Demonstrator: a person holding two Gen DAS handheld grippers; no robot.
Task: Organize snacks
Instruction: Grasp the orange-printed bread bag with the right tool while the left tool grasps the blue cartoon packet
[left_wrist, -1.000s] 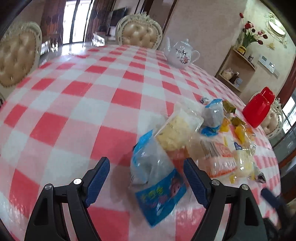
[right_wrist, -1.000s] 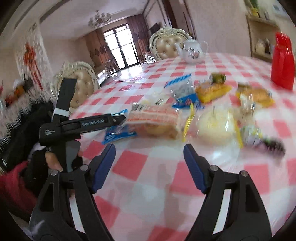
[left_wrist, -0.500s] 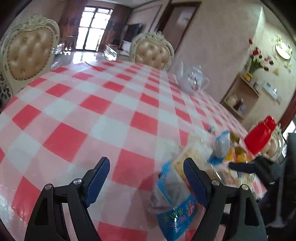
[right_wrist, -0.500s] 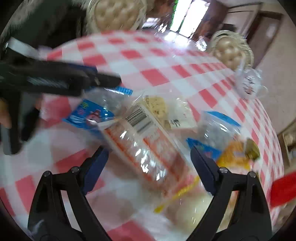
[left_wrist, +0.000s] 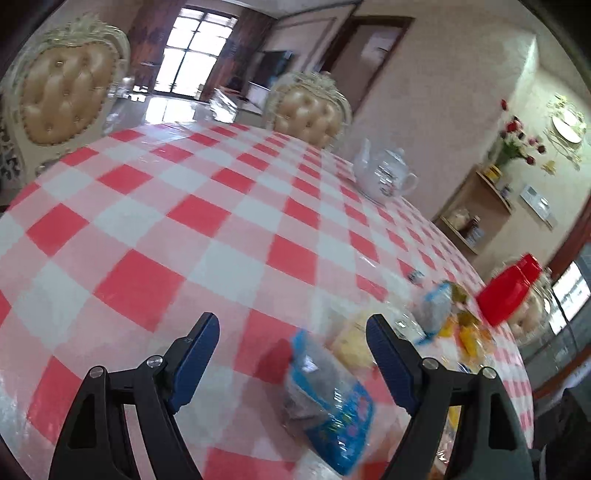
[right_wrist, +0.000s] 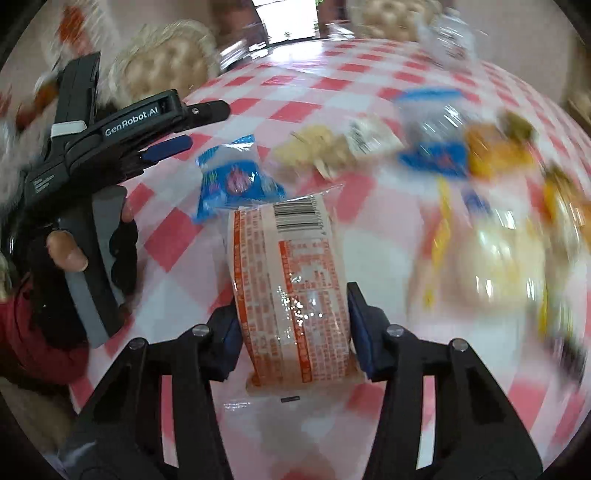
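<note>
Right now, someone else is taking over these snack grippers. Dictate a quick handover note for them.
Right hand-held gripper: jaws closing around the orange-printed snack pack, pads at its sides.
Left hand-held gripper: open, empty, above the blue snack bag.
Other snacks lie scattered on the checkered tablecloth between the teapot and the red container.
Done: nothing visibly sorted.
Left: lift this pack, then group the rest.

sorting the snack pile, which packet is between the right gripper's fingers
The orange-and-white printed packet with the barcode, lying between the closing jaws of the right gripper. The blue packet and the other snacks lie farther out on the table.
</note>
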